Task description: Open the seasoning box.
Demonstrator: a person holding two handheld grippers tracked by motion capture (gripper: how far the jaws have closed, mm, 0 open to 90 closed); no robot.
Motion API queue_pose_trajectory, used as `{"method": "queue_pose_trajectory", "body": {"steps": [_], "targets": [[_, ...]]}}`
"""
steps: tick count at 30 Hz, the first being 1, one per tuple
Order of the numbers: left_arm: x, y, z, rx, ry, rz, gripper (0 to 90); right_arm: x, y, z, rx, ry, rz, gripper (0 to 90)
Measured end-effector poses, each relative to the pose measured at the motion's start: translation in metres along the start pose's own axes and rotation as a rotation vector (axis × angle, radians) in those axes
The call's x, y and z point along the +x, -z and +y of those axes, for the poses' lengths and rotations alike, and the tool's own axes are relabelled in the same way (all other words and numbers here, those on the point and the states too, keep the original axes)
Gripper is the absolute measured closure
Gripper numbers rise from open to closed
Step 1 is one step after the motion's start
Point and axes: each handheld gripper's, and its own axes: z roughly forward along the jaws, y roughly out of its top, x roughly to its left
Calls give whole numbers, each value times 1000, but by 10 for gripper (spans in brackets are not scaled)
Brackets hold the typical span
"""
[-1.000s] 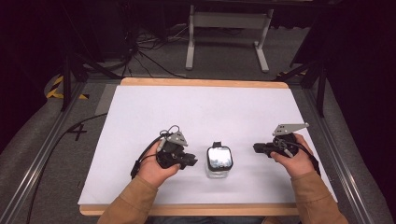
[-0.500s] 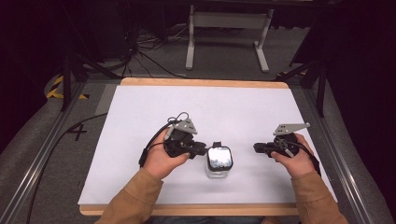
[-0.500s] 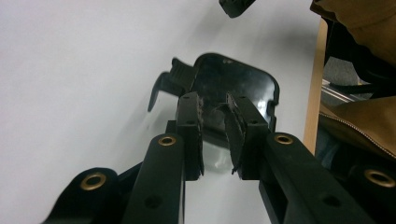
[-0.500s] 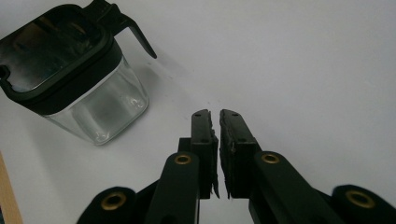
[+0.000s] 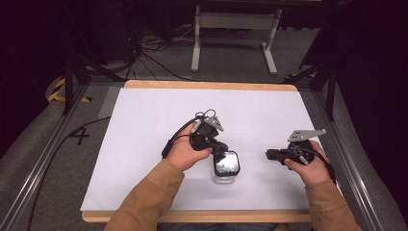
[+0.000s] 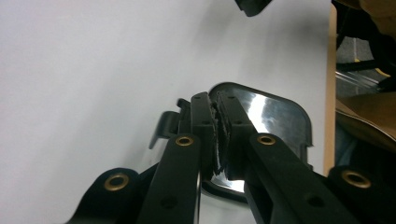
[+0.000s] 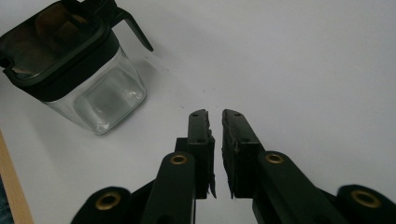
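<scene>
Left hand angled in from below, wrist cocked. Left hand-held gripper [image 5: 217,147] has just been closing; jaws pressed together, nothing between them, tips over the lid [image 6: 275,112] of the glass jar [image 5: 225,167]. Right hand-held gripper [image 5: 270,154] level, jaws a narrow slit, holding nothing, has just been opening; jar well apart, on white desk [image 5: 144,125].

We read a single mark: a dark "4" [image 5: 80,136] on the grey floor left of the counter [image 5: 144,110].
</scene>
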Motion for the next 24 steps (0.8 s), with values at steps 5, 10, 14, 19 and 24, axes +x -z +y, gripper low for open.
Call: {"method": "queue_pose_trajectory", "body": {"steps": [5, 10, 14, 19, 24], "targets": [[7, 4, 2, -22, 20, 20, 869, -1, 2, -3, -3, -13, -2, 816], [12, -2, 1, -8, 24, 22, 863, -2, 3, -6, 0, -16, -6, 807], [13, -5, 3, 0, 15, 24, 867, -1, 4, -7, -3, -18, -8, 807], [15, -8, 2, 1, 25, 15, 874, -2, 4, -8, 0, -22, -10, 807], [15, -9, 3, 5, 18, 10, 884, -2, 4, -8, 3, -18, -9, 805]]}}
